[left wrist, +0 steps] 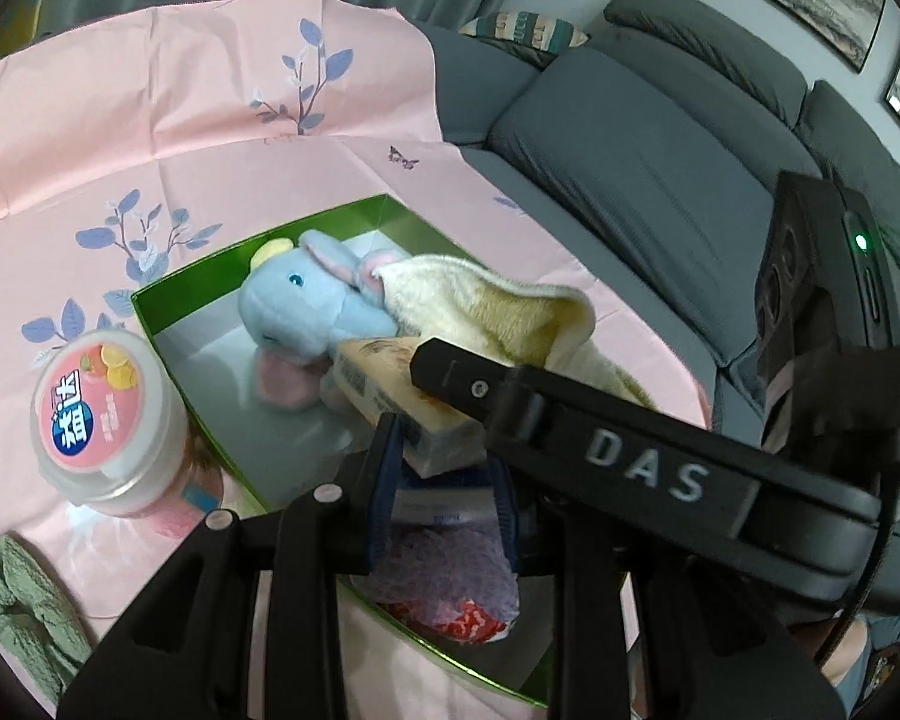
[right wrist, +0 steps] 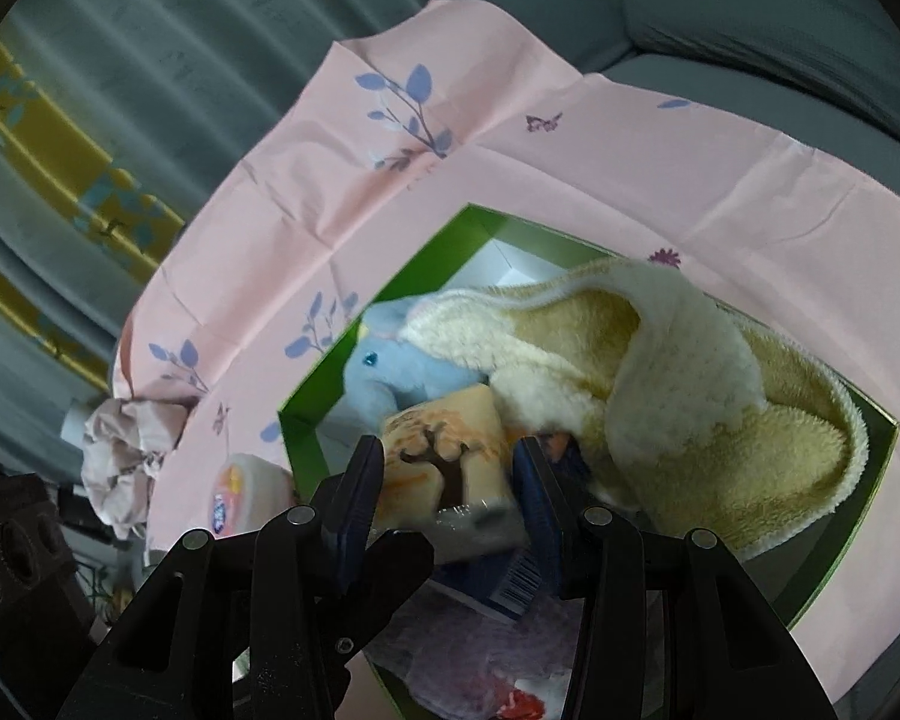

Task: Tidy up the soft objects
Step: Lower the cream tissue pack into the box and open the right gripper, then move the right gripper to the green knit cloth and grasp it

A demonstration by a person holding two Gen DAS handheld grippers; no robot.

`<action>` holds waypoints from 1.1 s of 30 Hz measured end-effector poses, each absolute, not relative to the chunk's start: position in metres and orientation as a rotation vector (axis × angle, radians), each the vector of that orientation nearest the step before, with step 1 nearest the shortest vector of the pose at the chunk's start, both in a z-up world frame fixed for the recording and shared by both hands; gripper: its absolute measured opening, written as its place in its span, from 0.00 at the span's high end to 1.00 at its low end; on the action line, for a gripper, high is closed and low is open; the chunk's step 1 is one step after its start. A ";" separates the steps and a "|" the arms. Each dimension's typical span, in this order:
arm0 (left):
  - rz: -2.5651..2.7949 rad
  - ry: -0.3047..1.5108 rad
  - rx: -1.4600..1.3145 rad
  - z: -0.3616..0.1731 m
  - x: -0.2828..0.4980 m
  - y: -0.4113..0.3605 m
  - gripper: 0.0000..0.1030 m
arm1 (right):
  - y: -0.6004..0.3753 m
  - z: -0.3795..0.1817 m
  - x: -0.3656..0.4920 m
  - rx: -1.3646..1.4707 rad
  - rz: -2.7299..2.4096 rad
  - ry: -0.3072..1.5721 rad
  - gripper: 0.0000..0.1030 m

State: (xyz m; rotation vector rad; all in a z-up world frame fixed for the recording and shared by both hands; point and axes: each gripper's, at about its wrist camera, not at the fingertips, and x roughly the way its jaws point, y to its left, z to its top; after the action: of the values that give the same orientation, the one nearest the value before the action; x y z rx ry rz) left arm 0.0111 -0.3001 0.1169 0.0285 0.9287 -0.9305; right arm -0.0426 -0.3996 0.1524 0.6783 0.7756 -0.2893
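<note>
An open green box [left wrist: 258, 240] on a pink cloth holds a blue elephant plush [left wrist: 306, 306], a cream towel [left wrist: 498, 306] draped over its right side, and a purple mesh bundle [left wrist: 444, 576] at the near end. My right gripper [right wrist: 447, 450] is shut on a beige tissue pack with a tree print [right wrist: 444, 462], low over the box. My left gripper [left wrist: 444, 450] sits just behind it, its pads closed on a blue-and-white packet [left wrist: 444, 510]. The right gripper's black housing [left wrist: 648, 474] crosses the left wrist view from the right.
A round candy jar [left wrist: 102, 414] stands left of the box, with a green knit cloth [left wrist: 24, 606] near the front edge. A crumpled pale cloth [right wrist: 132, 450] lies at the far left. A grey sofa [left wrist: 630, 168] runs behind the table.
</note>
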 end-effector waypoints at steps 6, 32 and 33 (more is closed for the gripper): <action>-0.948 0.928 0.033 0.120 0.004 -0.293 0.71 | -0.401 0.149 -0.043 0.677 -0.304 0.787 0.53; -0.526 0.891 -0.143 0.146 -0.021 -0.070 0.14 | -0.268 0.201 -0.062 0.441 -0.128 0.742 0.18; -0.501 0.893 -0.145 0.143 -0.021 -0.064 0.14 | -0.258 0.198 -0.058 0.435 -0.105 0.761 0.14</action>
State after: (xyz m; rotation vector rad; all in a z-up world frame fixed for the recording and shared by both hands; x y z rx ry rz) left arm -0.0206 -0.0636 0.1432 -0.1450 0.8926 -0.5006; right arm -0.0582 -0.2584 0.1976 0.4353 0.7607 -0.1049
